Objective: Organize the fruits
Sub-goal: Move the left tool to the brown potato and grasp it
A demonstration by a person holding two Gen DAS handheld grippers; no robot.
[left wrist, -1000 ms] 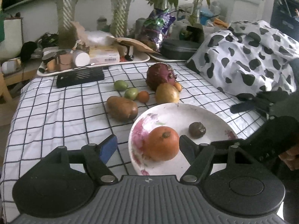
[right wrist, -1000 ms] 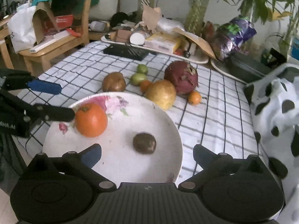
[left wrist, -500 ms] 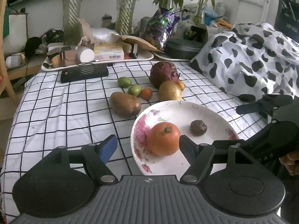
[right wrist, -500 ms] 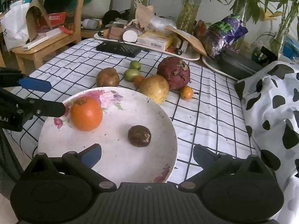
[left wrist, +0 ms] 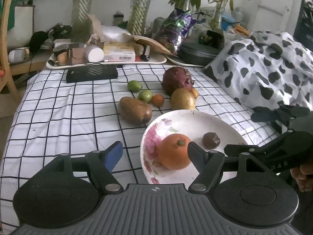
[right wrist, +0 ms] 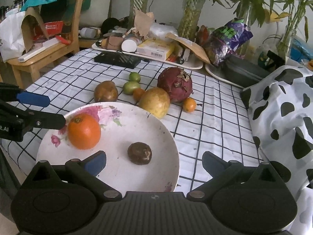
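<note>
A white floral plate [left wrist: 195, 121] [right wrist: 160, 137] lies near the table's front edge. On it sit an orange [left wrist: 173, 150] [right wrist: 84, 131] and a small dark brown fruit [left wrist: 211, 141] [right wrist: 139, 153]. Behind it on the checked cloth lie a brown potato-like fruit [left wrist: 135, 110] [right wrist: 105, 94], two green fruits [left wrist: 135, 86] [left wrist: 145, 96], a small orange fruit [left wrist: 158, 100], a yellow fruit [left wrist: 183, 98] [right wrist: 154, 102], a dark red bulb [left wrist: 177, 80] [right wrist: 175, 84] and another small orange fruit [right wrist: 189, 104]. My left gripper [left wrist: 154, 153] is open and empty at the plate's near left. My right gripper [right wrist: 153, 162] is open and empty over the plate's near edge.
A black flat device [left wrist: 92, 76] and a cluttered white tray [left wrist: 105, 62] lie at the back. A cow-print cloth [left wrist: 270, 70] [right wrist: 283, 107] is heaped on the right. Potted plants stand behind. A wooden chair [right wrist: 45, 47] stands at the left.
Both grippers have drawn back slightly from the plate and stayed open. The fruits have not moved.
</note>
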